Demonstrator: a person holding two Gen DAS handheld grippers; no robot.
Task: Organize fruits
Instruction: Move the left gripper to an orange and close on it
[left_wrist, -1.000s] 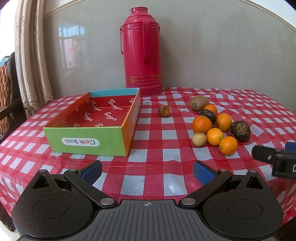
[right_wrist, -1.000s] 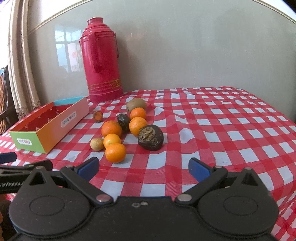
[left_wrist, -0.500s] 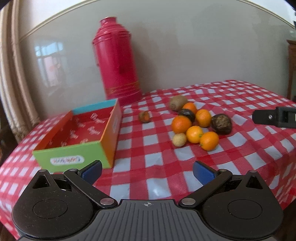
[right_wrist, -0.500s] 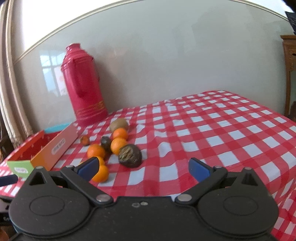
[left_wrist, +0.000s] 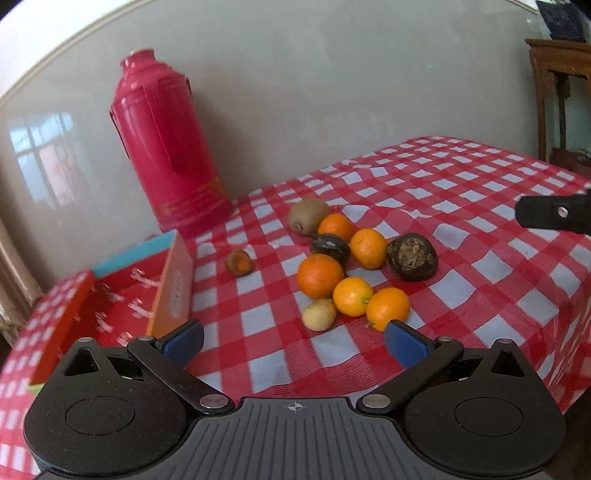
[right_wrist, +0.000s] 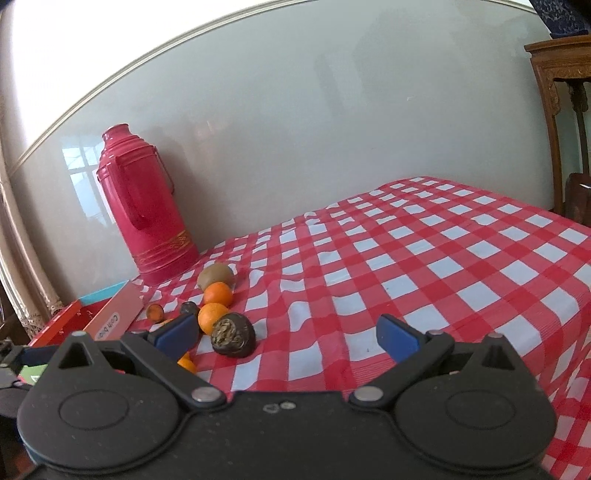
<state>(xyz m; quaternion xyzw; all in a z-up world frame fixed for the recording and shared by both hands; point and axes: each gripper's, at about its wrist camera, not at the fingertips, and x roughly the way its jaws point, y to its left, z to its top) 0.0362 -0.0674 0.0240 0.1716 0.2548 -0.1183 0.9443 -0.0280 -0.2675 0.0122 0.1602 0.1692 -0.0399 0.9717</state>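
Both views swung rightward; jaws wide apart, empty.

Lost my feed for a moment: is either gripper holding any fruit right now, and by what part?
Nothing is held. The left gripper and the right gripper are both open and empty; the fruits all lie on the tablecloth.

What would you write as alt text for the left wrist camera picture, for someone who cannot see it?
A cluster of small fruits, five oranges, a kiwi and dark wrinkled ones, lies on a red-and-white checked tablecloth. An empty open cardboard box sits to their left and a tall red thermos behind. The open left tool fills the foreground, holding nothing.
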